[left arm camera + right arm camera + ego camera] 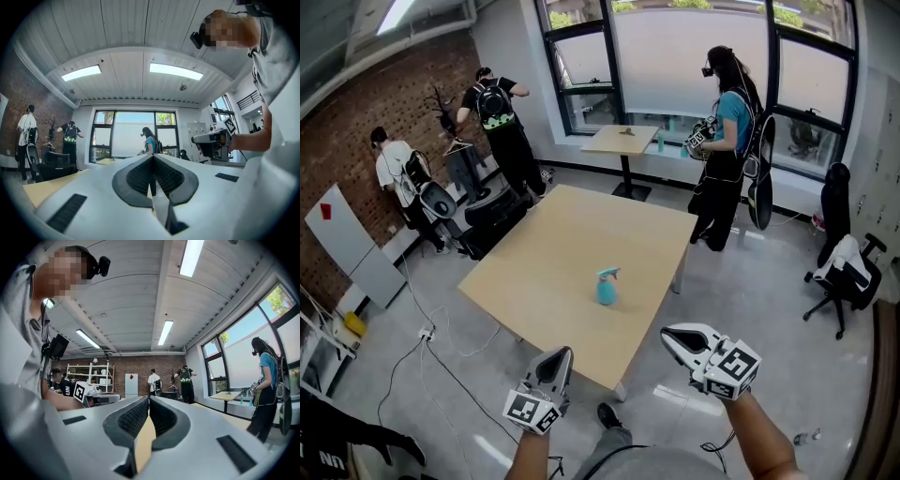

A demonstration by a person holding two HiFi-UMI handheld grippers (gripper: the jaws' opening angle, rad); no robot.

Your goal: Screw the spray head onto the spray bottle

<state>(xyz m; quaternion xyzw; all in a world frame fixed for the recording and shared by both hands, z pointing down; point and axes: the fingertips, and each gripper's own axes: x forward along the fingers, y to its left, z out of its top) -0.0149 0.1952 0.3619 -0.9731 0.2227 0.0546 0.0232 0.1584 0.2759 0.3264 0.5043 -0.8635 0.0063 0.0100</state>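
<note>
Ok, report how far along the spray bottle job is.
Done: the spray head sits atop the spray bottle on the table; tightness can't be judged. In hand: nothing; left tool and right tool are shut, empty, off the table's near edge. Left: perhaps only tightening.

- Bright all over: daylight through tall windows (694, 47), washed nearly white.
- Ceiling strip lights (176, 71) glowing, mild glare.
- Heavy fisheye bending, black corners in both gripper views.
- Mostly sharp.

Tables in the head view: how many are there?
2. A large table stands in the middle, bearing a spray bottle; a small table stands by the window. Others may be hidden.
</note>
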